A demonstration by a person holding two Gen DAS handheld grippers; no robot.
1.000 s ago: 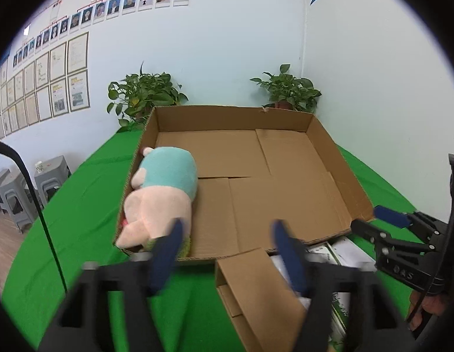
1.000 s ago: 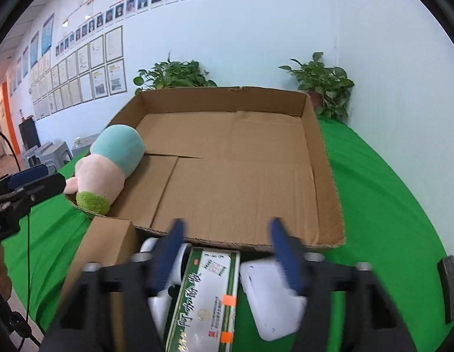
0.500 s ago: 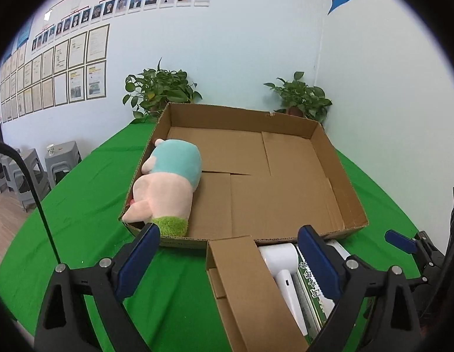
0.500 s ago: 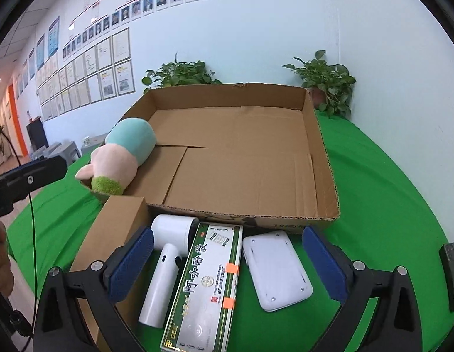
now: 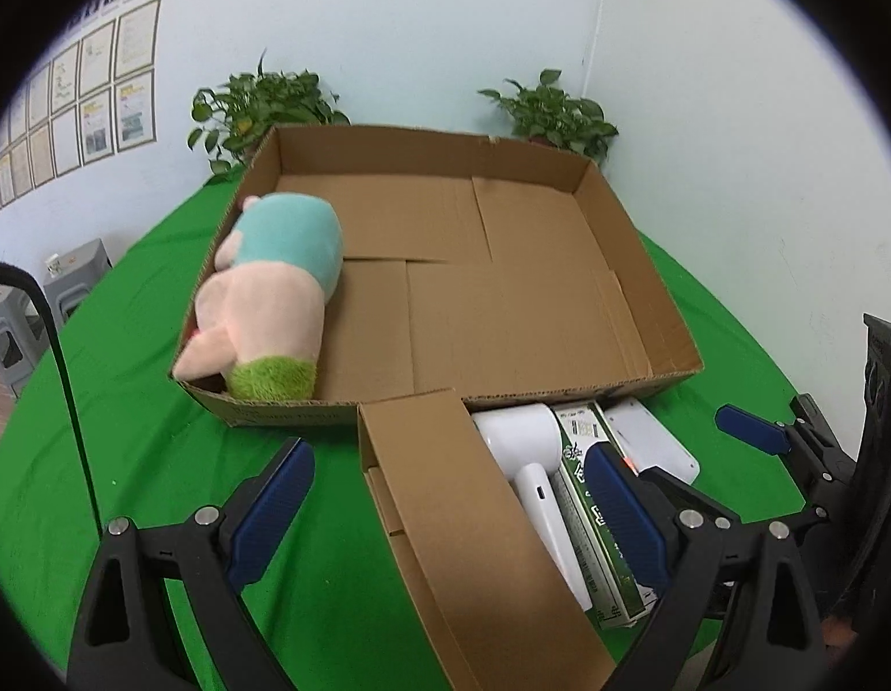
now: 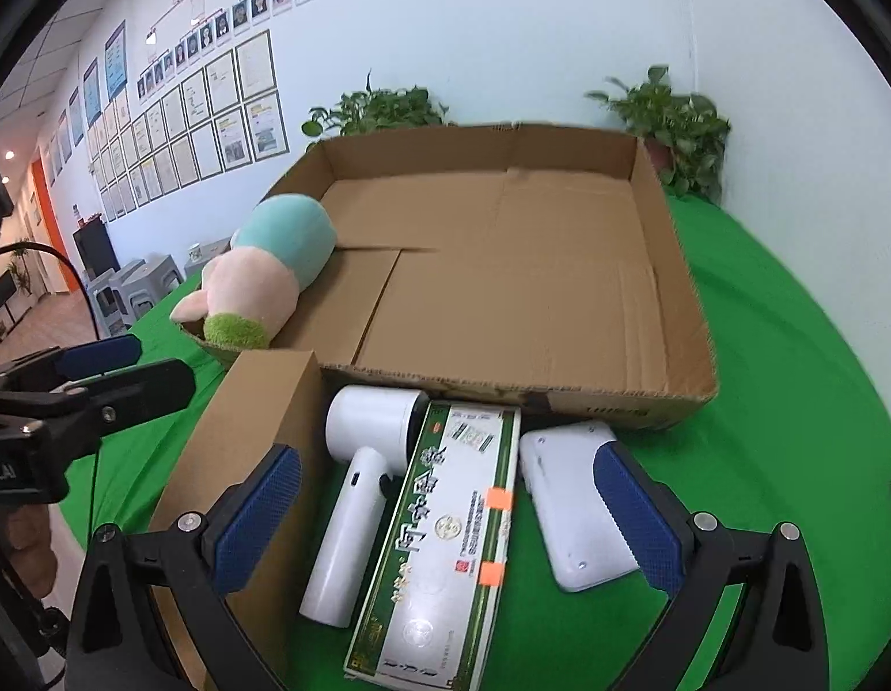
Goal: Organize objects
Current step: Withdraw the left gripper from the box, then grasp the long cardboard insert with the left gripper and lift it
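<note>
A large open cardboard tray (image 5: 647,311) (image 6: 670,282) lies on the green table. A plush toy (image 5: 272,288) (image 6: 266,276) lies inside it along the left wall. In front of the tray lie a small brown box (image 5: 462,530) (image 6: 243,443), a white hair dryer (image 5: 531,460) (image 6: 359,489), a green-and-white carton (image 5: 595,518) (image 6: 445,535) and a white flat device (image 5: 652,437) (image 6: 572,495). My left gripper (image 5: 445,518) is open above the small brown box. My right gripper (image 6: 439,518) is open above the carton and hair dryer.
Two potted plants (image 5: 261,109) (image 5: 554,115) stand behind the tray against the wall. Green cloth (image 5: 99,403) (image 6: 791,345) lies on both sides of the tray. Grey stools (image 5: 71,270) stand off the table's left. The right gripper shows at the right edge of the left wrist view (image 5: 756,432).
Both grippers have opened wide and pulled back from the tray, tilting down, so the objects in front of the tray now show between the fingers. No object has moved.
</note>
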